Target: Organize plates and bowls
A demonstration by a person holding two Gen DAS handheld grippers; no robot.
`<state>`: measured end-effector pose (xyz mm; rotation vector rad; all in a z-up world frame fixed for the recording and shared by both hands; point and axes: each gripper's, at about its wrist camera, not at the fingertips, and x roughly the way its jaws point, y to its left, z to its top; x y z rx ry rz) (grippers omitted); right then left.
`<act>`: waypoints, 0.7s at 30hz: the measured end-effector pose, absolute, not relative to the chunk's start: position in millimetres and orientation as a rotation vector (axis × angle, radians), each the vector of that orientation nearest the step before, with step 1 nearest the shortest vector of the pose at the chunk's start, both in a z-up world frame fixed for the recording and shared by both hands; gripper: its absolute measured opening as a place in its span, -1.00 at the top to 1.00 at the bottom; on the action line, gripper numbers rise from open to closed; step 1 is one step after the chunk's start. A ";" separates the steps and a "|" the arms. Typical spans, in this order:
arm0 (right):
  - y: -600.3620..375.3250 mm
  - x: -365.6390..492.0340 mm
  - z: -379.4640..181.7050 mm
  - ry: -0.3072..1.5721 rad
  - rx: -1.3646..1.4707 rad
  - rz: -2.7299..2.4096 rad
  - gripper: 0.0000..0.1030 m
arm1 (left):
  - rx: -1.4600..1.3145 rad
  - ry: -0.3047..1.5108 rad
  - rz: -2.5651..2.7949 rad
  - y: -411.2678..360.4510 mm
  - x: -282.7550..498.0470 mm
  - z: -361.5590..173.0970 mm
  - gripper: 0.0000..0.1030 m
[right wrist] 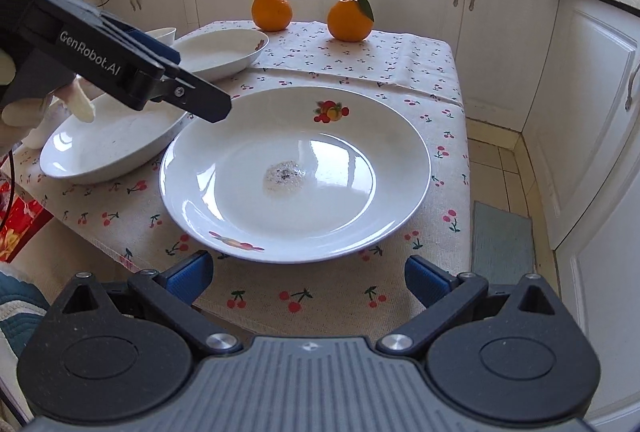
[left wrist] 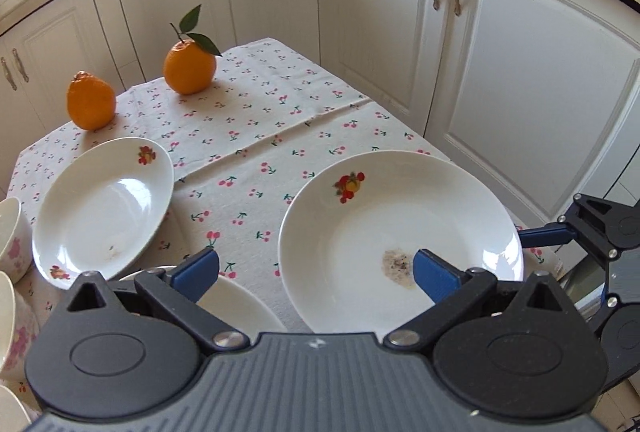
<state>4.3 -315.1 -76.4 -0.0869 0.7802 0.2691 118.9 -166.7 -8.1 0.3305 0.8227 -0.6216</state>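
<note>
Status: task looks early. No stacking visible — the dishes lie separately on the cherry-print tablecloth (right wrist: 320,296).

Large plate (right wrist: 296,172): upright, flat on the cloth, centre of the right wrist view. Round, so no real long axis; the fruit decal (right wrist: 331,111) marks the rim at 12 o'clock, a second decal at 7 o'clock. Dried residue patch (right wrist: 285,178) in the well — plate is soiled.

Second dish (right wrist: 112,148): at 9 o'clock of the large plate, rims close, contact cannot be told. Third dish (right wrist: 224,52) beyond it at 11 o'clock. Floral bowl (left wrist: 12,236) at the far 9 o'clock edge of the left wrist view. Two oranges (right wrist: 271,10) at the table's far end, 12 o'clock; not task items.

Right gripper (right wrist: 308,278): jaws spread wide, holding nothing, just short of the large plate's near rim at 6 o'clock.

Left gripper (left wrist: 316,268): also spread, empty; one blue finger (left wrist: 434,274) over the large plate's well, the other over the cloth.

Remaining, as judged: gather plates into one stack, bowls into another — essentially everything.
</note>
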 end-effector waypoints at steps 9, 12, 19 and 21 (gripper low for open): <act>-319.7 12.2 -83.0 0.772 -0.120 0.344 -1.00 | 0.361 0.964 -0.704 -189.0 158.2 -23.0 -0.95; -322.3 11.2 -84.5 0.746 -0.125 0.373 -1.00 | 0.368 1.005 -0.710 -193.8 170.9 -28.3 -0.94; -327.6 14.9 -86.6 0.706 -0.132 0.413 -1.00 | 0.363 1.102 -0.776 -205.6 190.4 -38.4 -0.72; -327.8 16.1 -86.8 0.698 -0.135 0.419 -1.00 | 0.367 1.113 -0.797 -208.4 193.2 -39.5 -0.65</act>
